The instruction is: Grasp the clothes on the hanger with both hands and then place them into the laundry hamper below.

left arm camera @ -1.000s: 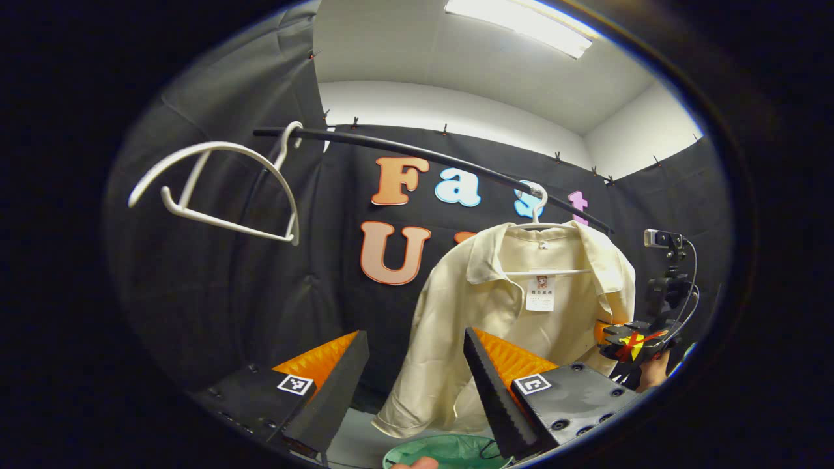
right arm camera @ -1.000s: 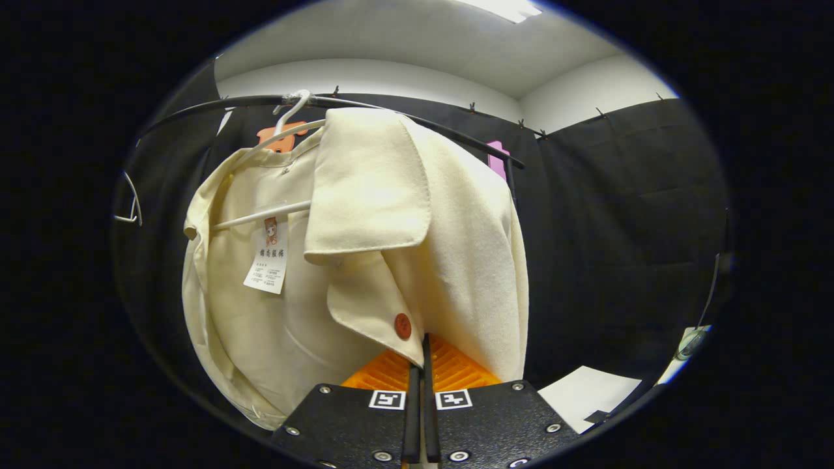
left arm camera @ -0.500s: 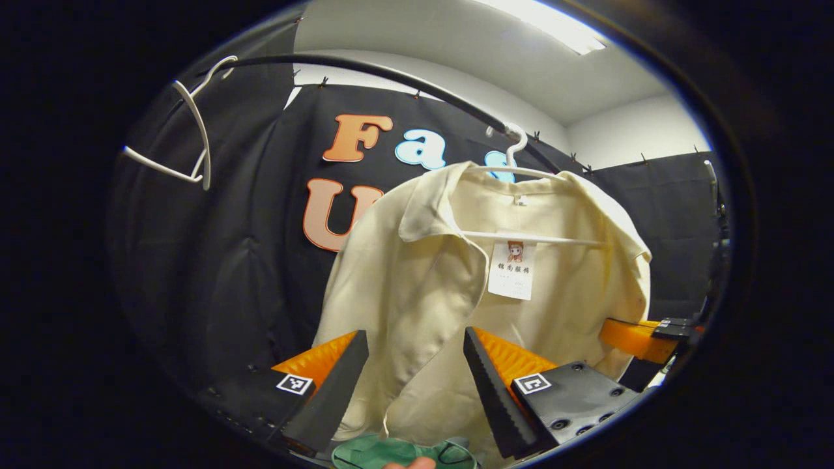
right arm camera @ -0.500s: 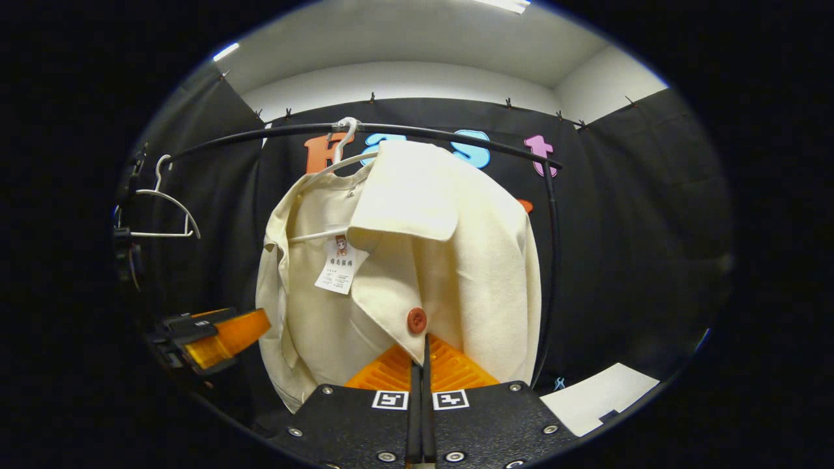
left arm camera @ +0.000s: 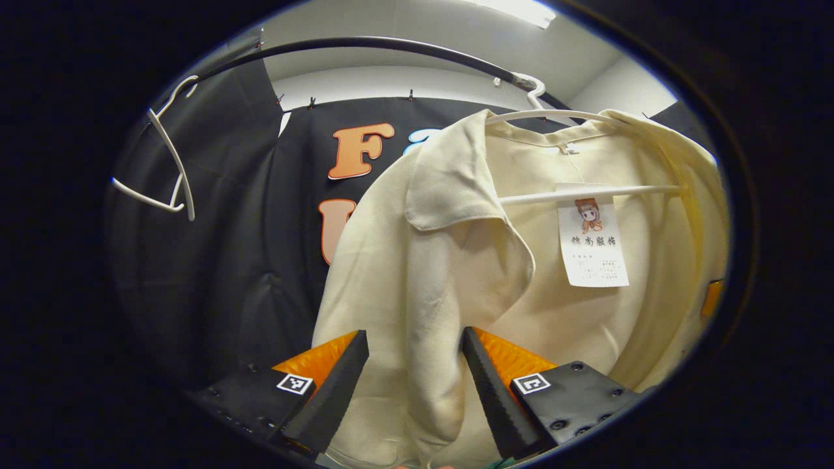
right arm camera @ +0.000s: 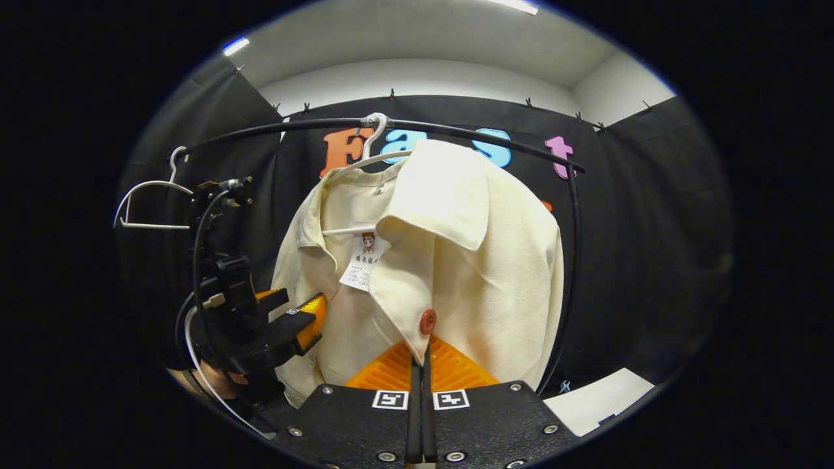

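Off to my left an empty white hanger (left arm camera: pixel 171 170) hooks over the black rail (left arm camera: pixel 365 47), tilted and well apart from anything else on it; from my other side I see it again near the rail's far end. The rail curves across the top of my sight and bends down into a black upright post (right arm camera: pixel 565 273) on the right. Behind it hangs the black cloth wall (right arm camera: pixel 645 221), pinned along its top edge with small clips. Above that runs a white wall and ceiling with a bright light strip (left arm camera: pixel 521 10). A pale sheet (right arm camera: pixel 603 397) lies low at the right
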